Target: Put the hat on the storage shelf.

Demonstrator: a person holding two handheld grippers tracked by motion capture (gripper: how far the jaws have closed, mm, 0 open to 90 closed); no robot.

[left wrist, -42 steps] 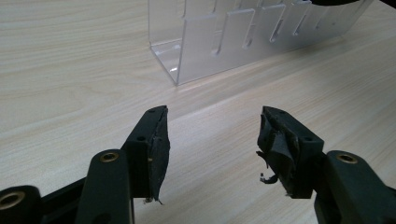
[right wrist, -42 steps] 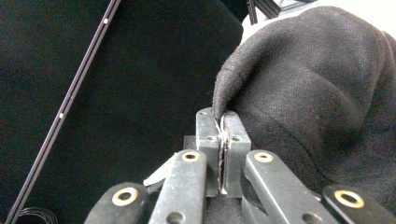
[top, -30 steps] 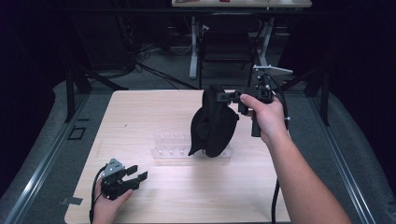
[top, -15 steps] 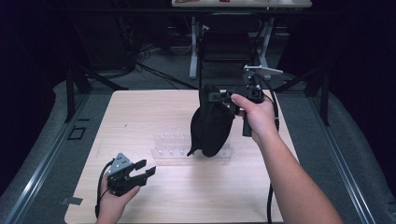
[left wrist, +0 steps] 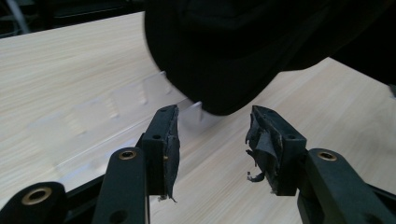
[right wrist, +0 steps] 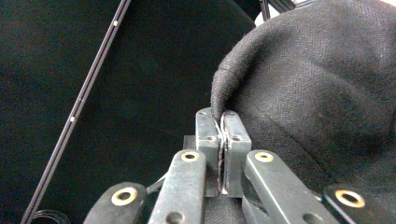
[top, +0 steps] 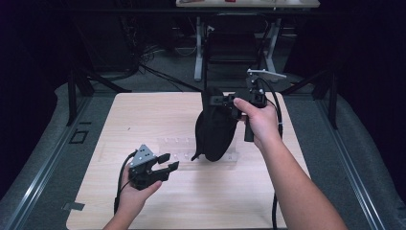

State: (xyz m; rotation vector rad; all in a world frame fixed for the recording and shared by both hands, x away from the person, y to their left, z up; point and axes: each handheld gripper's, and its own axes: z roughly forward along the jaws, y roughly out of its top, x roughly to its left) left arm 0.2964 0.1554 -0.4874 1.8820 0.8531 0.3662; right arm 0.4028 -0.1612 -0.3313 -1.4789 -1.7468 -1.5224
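A black fabric item (top: 215, 129) hangs above the wooden table (top: 143, 115), its lower end just over a clear plastic tray (top: 174, 146). My right gripper (top: 214, 100) is shut on its top edge; in the right gripper view the two jaws (right wrist: 223, 119) pinch the hem of the fabric (right wrist: 317, 93). My left gripper (top: 168, 161) is held low at the front left, pointing toward the fabric (left wrist: 219, 51). Its jaws (left wrist: 212, 140) have just been closing but stand open with nothing between them. The clear tray (left wrist: 116, 107) lies just beyond them.
Dark grey mats and metal rails border the table on both sides. Table legs and cables (top: 196, 52) stand on the dark floor behind it. Bare wood spreads along the left and front of the table.
My left gripper has risen and moved right toward the hanging fabric, and its jaws have narrowed. The right hand has barely shifted and keeps its hold.
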